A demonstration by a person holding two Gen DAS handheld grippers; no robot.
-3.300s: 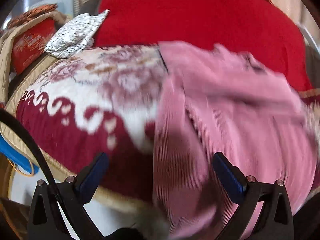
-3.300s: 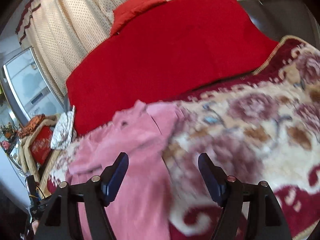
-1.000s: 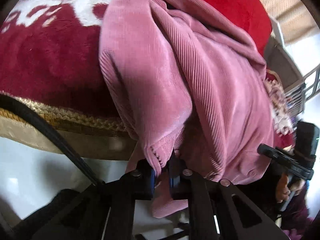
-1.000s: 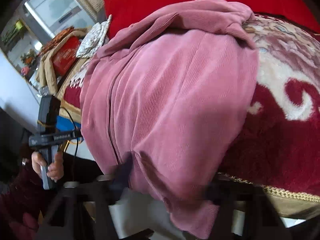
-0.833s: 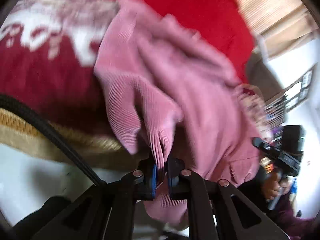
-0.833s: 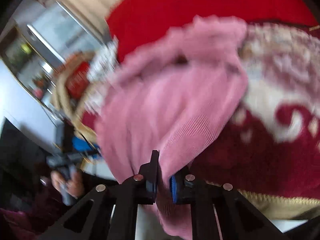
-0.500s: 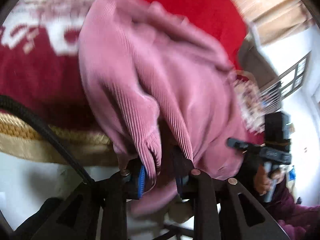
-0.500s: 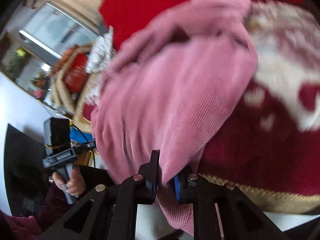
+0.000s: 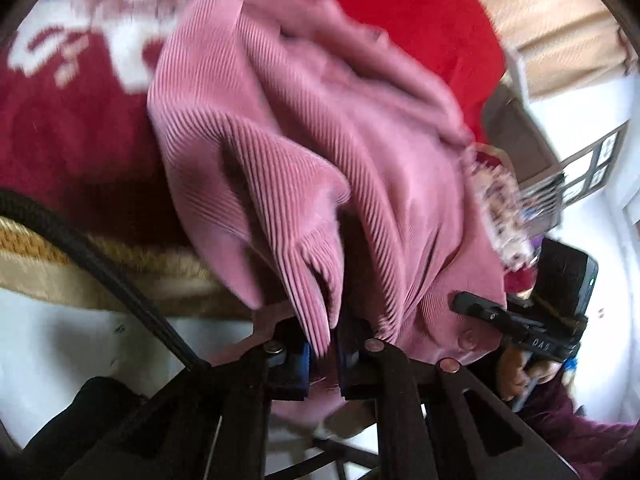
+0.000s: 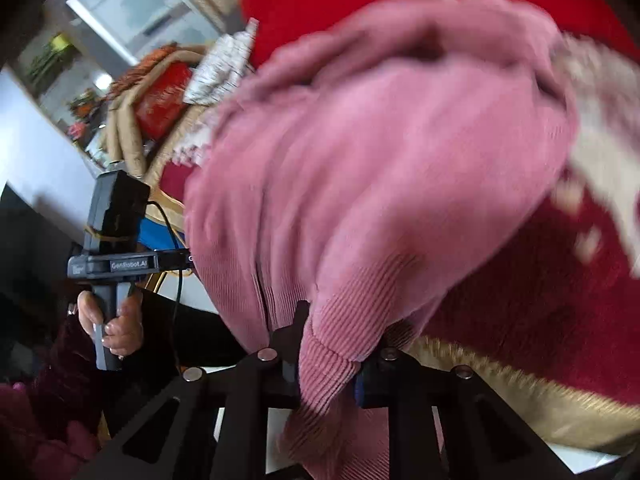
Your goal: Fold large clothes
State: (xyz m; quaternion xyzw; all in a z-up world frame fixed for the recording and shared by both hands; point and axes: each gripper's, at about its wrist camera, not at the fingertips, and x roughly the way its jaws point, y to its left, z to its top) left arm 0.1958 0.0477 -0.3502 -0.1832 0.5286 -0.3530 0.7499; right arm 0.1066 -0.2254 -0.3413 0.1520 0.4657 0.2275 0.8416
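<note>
Corduroy garment [image 9: 304,152], pink, lies bunched on the patterned blanket [image 9: 72,128] with its hem hanging over the edge. Your left gripper [image 9: 322,350] and right gripper [image 10: 326,376] each pinch that hem; no fold is visible, so nearly all remains.

Both cameras sit low at the bed's front edge, very close to the pink garment [image 9: 320,152], looking up across it toward the red cover behind. The left wrist view sees the garment's right side and the right gripper [image 9: 460,304]; the right wrist view sees its left side [image 10: 380,168] and the left gripper [image 10: 188,258].
</note>
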